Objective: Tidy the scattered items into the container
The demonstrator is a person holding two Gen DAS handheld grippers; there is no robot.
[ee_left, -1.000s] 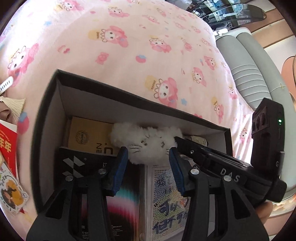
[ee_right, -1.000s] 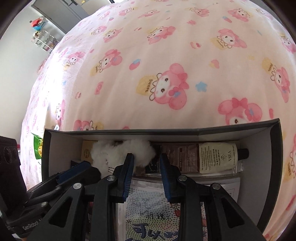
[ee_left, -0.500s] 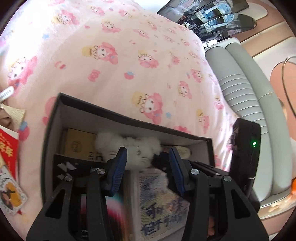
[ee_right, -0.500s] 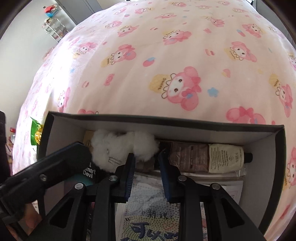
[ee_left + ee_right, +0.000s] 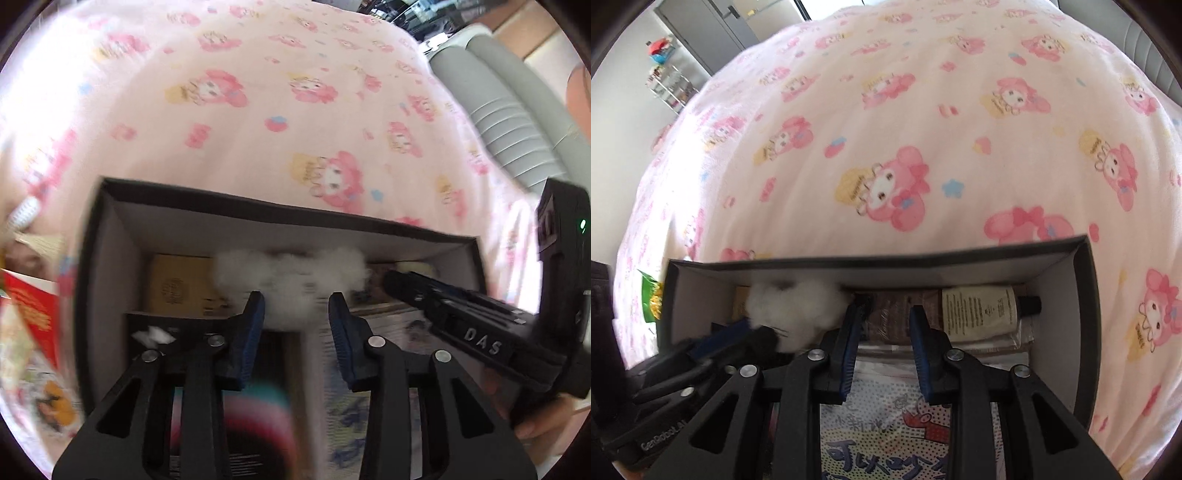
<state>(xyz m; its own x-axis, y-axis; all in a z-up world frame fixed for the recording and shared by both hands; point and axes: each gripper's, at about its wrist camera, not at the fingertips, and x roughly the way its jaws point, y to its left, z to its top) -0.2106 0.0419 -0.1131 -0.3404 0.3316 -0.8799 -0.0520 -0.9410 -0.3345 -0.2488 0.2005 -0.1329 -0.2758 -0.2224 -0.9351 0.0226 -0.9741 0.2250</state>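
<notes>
- Sitting on a pink bedspread (image 5: 923, 129), open box (image 5: 1086, 332) with dark rim and pale inner walls; bare cloth all around its far edge.
- Packed along the far wall inside: white plush (image 5: 291, 273) in the middle, yellow carton (image 5: 177, 284) to the left of it, brown tube (image 5: 960, 310) with dark cap lying flat to the right.
- Covering the box floor nearer the cameras: printed booklet (image 5: 886, 435) and dark packet (image 5: 258, 406), little free room between things.
- Lying outside the box on the cloth: red paper (image 5: 33, 314) and green wrapper (image 5: 652, 295).
- Pointing steeply down into the box, left gripper (image 5: 295, 317); jaws apart, just been closing, plush right beyond the tips, nothing pressed between the pads.
- Pointing down beside it, right gripper (image 5: 882, 332); jaws apart with a narrow gap, tube end seen behind the gap, not clamped.
- Holding the right gripper's handle, a hand (image 5: 535, 417) at the lower edge.
</notes>
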